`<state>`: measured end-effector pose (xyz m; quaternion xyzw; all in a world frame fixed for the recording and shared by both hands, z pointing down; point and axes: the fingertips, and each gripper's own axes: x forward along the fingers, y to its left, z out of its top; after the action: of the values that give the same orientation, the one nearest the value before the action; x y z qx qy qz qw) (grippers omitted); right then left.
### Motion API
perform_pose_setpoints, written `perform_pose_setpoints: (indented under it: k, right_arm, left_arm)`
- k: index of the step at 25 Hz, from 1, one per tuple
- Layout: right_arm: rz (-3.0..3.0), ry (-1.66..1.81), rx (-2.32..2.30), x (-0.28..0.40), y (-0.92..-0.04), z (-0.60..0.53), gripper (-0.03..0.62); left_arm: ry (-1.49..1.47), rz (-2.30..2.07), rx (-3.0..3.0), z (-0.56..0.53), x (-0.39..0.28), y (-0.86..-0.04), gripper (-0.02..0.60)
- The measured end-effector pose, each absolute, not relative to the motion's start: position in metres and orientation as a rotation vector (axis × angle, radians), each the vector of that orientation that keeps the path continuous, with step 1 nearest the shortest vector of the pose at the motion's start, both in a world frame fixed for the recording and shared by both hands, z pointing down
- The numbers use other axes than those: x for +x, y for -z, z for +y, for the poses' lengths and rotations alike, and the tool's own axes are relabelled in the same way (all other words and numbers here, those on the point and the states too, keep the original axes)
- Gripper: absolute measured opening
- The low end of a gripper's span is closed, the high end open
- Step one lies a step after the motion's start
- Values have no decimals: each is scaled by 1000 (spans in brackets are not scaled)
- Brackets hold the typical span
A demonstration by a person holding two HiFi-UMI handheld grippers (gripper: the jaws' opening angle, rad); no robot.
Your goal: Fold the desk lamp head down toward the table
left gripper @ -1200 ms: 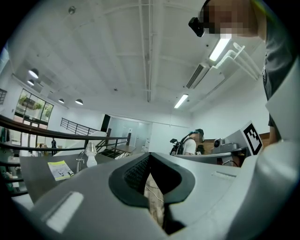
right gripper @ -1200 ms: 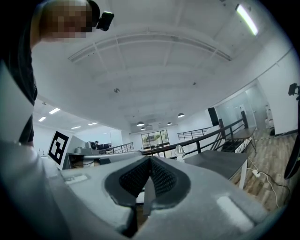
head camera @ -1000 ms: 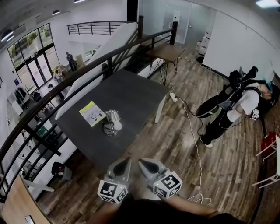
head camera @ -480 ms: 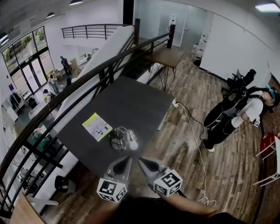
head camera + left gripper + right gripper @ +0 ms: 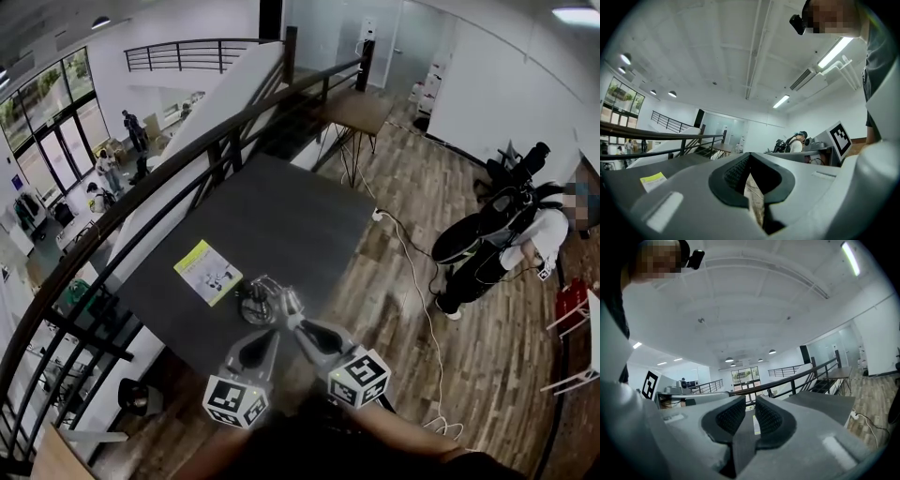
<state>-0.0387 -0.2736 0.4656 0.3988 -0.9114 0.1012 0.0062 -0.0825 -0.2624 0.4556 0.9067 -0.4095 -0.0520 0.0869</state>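
Reaching for lamp (image 5: 262, 302) on surface (image 5: 281, 216). Left hand-held gripper (image 5: 266, 337) pressed together, empty; right hand-held gripper (image 5: 302, 324) opening, nothing between. Next: pinch head, tilt it down

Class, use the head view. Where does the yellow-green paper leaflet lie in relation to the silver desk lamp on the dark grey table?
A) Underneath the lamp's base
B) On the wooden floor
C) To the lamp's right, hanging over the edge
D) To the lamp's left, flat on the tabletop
D: the yellow-green paper leaflet lies flat on the dark grey table, left of the silver desk lamp.
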Motion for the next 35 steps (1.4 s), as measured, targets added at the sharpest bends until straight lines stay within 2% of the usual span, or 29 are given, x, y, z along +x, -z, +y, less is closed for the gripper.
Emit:
perform_pose_setpoints:
  k: [3,8,16,35]
  right_arm:
    - [-2845,-325,1216,-39,-466,-293,77]
    - [-2803,-384,1100,-44,-482,-322,151]
    - [-2732,-396,936,-55,-504,-356,215]
    - [-2678,-343,792,-60,-532,-357,213]
  left_arm:
    - [149,-1240,2694,-276,-83,-453,2]
    - [150,-1295,2657,-300,-85,-455,2]
    - [135,-1401,2582,-334,-90,-462,2]
    - [101,-1457,2498,-353,-94,-476,2]
